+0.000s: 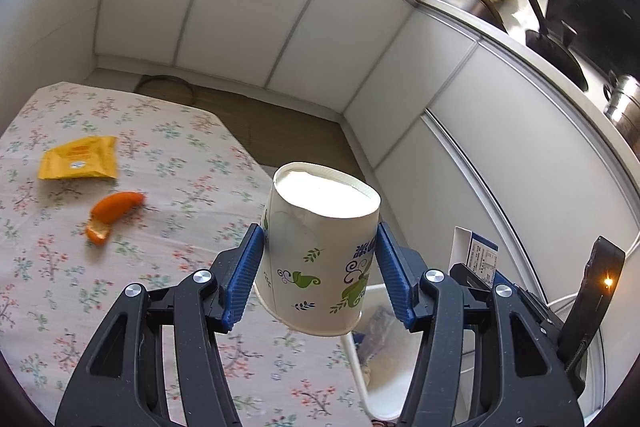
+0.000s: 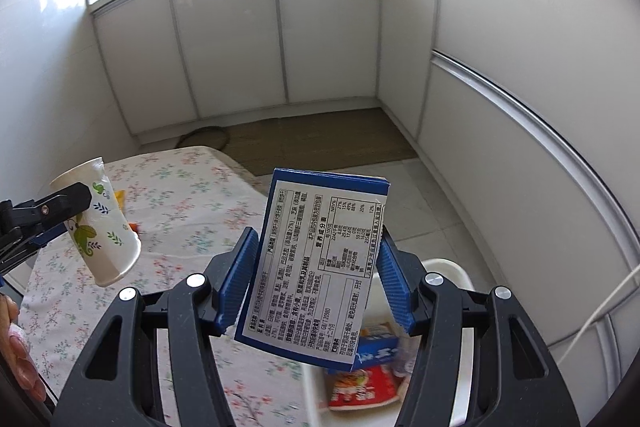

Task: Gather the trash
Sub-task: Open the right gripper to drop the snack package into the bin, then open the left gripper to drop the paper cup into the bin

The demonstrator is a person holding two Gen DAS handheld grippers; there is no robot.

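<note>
My left gripper (image 1: 320, 267) is shut on a white paper cup (image 1: 316, 251) with green leaf prints, held upside down above the table's right edge. My right gripper (image 2: 316, 275) is shut on a blue and white carton box (image 2: 316, 267), its printed label side facing the camera. Below both stands a white trash bin (image 2: 452, 269) beside the table, with packets inside. The cup (image 2: 102, 227) and the left gripper also show at the left of the right wrist view. On the floral tablecloth (image 1: 160, 155) lie a yellow wrapper (image 1: 80, 159) and an orange peel (image 1: 112, 215).
White kitchen cabinets (image 2: 280, 27) wrap around the corner behind a brown floor mat (image 2: 316, 139). A counter at the upper right carries a pan (image 1: 556, 47), a metal pot (image 1: 624, 107) and baskets. A person's hand (image 2: 16, 347) is at the lower left edge.
</note>
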